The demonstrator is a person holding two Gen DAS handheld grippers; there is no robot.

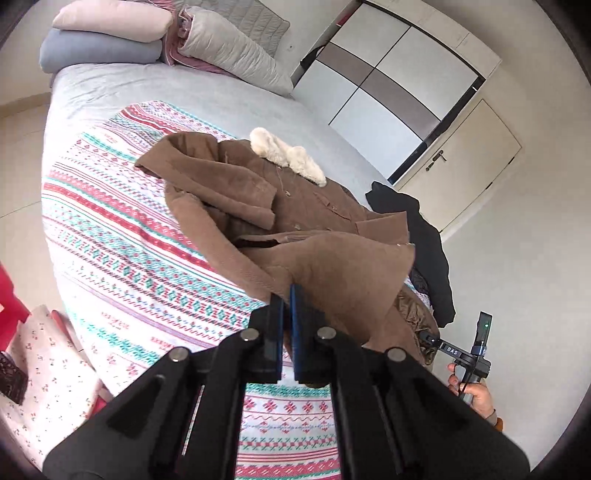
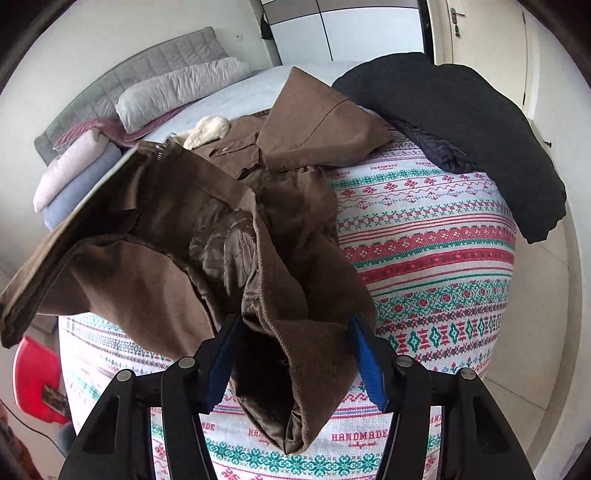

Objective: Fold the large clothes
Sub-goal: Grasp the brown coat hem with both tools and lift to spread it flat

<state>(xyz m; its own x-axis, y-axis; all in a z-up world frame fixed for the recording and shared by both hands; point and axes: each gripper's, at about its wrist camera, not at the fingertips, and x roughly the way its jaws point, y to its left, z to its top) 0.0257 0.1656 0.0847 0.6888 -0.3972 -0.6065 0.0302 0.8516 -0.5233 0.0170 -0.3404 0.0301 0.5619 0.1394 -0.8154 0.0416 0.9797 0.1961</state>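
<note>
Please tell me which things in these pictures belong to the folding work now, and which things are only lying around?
In the job:
brown coat with its white fur collar
left gripper, shut on the coat's hem
right gripper, holding a bunched coat edge

Lying about:
black garment
patterned blanket
pillows
folded bedding

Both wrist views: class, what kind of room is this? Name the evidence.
Most likely a bedroom: a bed with stacked pillows and a padded headboard, plus a sliding-door wardrobe. A brown coat lies on the patterned bedspread.

Brown coat, red-teal patterned blanket, black garment
</note>
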